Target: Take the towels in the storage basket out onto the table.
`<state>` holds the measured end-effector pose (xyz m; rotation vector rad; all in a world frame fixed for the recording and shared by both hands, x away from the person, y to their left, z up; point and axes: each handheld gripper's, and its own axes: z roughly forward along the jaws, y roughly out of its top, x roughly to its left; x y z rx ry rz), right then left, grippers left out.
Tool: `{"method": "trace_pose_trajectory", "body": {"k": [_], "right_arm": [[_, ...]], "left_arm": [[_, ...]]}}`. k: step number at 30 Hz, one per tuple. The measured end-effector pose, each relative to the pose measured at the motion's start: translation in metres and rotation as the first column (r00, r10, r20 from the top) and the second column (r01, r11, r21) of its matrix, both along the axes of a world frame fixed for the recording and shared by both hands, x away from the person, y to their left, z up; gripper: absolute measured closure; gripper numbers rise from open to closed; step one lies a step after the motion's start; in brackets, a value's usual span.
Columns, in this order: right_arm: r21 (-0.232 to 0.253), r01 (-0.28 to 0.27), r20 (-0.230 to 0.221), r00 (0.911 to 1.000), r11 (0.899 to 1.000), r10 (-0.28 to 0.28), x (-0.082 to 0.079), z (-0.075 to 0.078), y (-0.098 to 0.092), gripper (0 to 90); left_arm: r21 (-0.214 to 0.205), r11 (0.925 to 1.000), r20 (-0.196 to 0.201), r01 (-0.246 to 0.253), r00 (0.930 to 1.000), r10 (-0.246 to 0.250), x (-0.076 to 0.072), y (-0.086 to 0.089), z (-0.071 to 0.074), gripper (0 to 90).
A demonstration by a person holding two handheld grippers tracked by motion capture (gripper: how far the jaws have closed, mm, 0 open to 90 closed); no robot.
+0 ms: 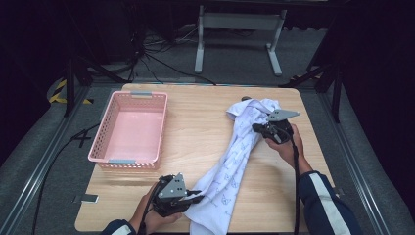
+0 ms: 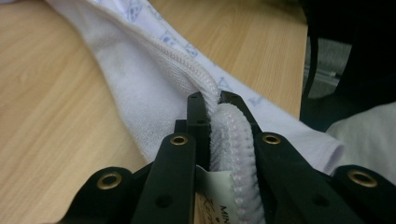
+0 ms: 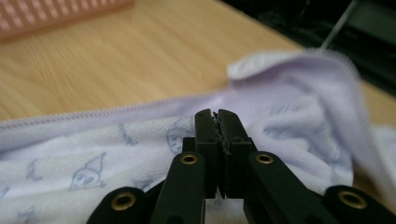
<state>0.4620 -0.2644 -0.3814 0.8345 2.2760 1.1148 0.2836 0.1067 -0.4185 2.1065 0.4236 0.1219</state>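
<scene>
Presently: left gripper point(image 1: 198, 197), near edge of table point(image 1: 195, 122), jaws nearly closed, pinching the hemmed edge of the white towel point(image 1: 240, 156). Right gripper point(image 1: 255, 128), far right, jaws fully closed on the towel's far end. Towel: white, small blue printed figures, stretched diagonally from near centre to far right. Pink basket point(image 1: 131, 128), far left: nothing inside.

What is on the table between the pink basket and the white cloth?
Nothing: in the high view only bare wooden table lies between the pink basket and the white cloth.
</scene>
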Motion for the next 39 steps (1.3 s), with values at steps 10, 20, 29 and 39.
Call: {"method": "trace_pose_trajectory", "body": {"k": [10,20,29,39], "right_arm": [[-0.095,-0.299,-0.049,0.9540,0.949,0.296,0.003,0.017,0.138,88.3],[-0.074,-0.306,-0.120,0.9474,0.949,0.297,-0.020,-0.012,0.149,51.8],[-0.154,0.014,-0.030,0.9994,0.988,-0.019,-0.004,-0.014,0.017,50.8],[-0.321,0.152,0.006,0.9874,0.935,-0.158,0.048,-0.051,0.004,64.6]], "left_arm": [[0.030,0.9849,-0.099,0.171,0.9810,-0.167,-0.026,0.012,-0.015,81.7],[-0.024,0.9986,-0.081,-0.047,0.9957,0.045,-0.006,0.022,-0.002,39.6],[0.188,0.9710,-0.041,-0.147,0.9867,0.158,0.044,-0.012,-0.029,39.8],[0.228,0.9710,-0.072,-0.072,0.9933,0.091,0.053,-0.008,-0.039,76.4]]}}
